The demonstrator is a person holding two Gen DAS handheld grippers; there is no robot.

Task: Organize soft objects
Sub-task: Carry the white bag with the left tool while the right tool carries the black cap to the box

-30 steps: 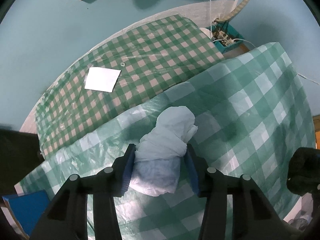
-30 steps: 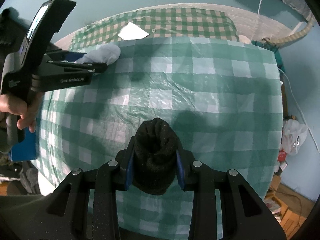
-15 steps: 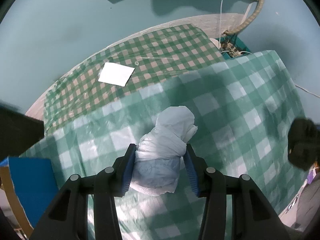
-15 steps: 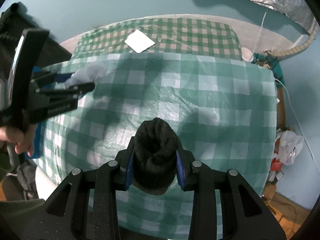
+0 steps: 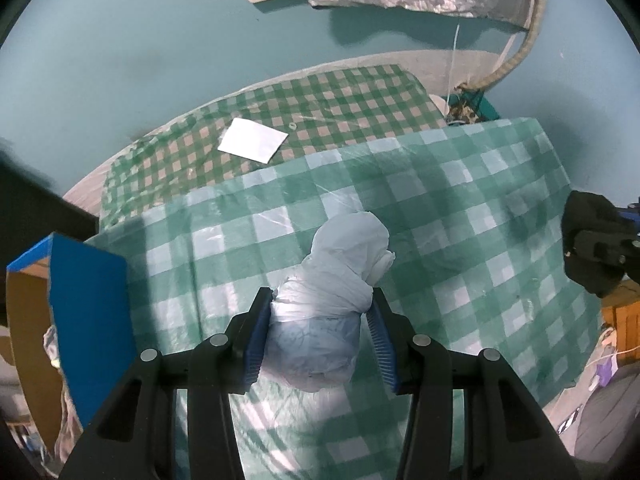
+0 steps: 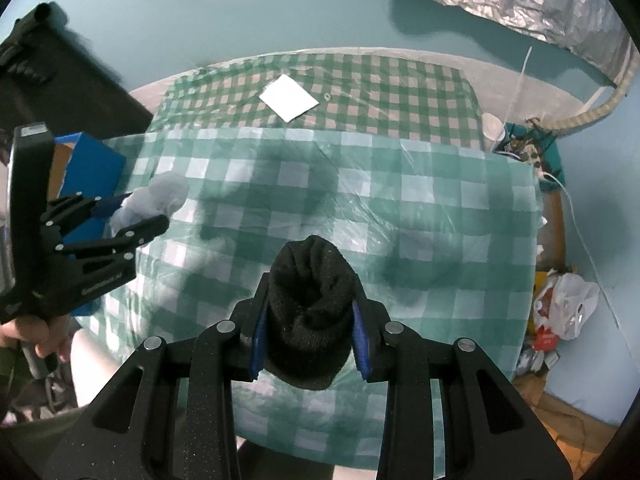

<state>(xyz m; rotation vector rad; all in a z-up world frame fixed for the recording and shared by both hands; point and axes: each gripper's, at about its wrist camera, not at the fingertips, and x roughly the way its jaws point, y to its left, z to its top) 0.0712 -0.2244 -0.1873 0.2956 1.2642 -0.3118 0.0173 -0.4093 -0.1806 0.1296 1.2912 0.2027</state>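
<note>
- Left wrist view: the left gripper (image 5: 320, 332) is squeezing a crumpled white plastic bag bundle (image 5: 336, 292), both blue-padded fingers (image 5: 256, 340) pressing into its sides, and the bundle is sitting up in the air over the light green checked tablecloth (image 5: 460, 216).
- Off to the left, a blue-covered cardboard box (image 5: 88, 312) is standing just past the edge of that cloth.
- Further back, a white paper square (image 5: 253, 145) is lying flat on a darker green-and-tan checked cloth (image 5: 352, 108).
- At the right edge, the right gripper (image 5: 612, 244) is poking in, clamping something black and woolly (image 5: 588, 216).
- Right wrist view: the right gripper (image 6: 308, 336) is closing firmly on a black knit hat (image 6: 310, 312), rolled up between the pads and hanging above the near part of the light green checked tablecloth (image 6: 420, 200).
- At the left, a hand (image 6: 36, 332) is gripping the handle of the left gripper (image 6: 140, 216), whose jaws are pinching the white plastic bag bundle (image 6: 160, 196) right over the table's left edge, beside the blue-covered cardboard box (image 6: 92, 168).
- The white paper square (image 6: 289, 97) is showing on the far cloth.
</note>
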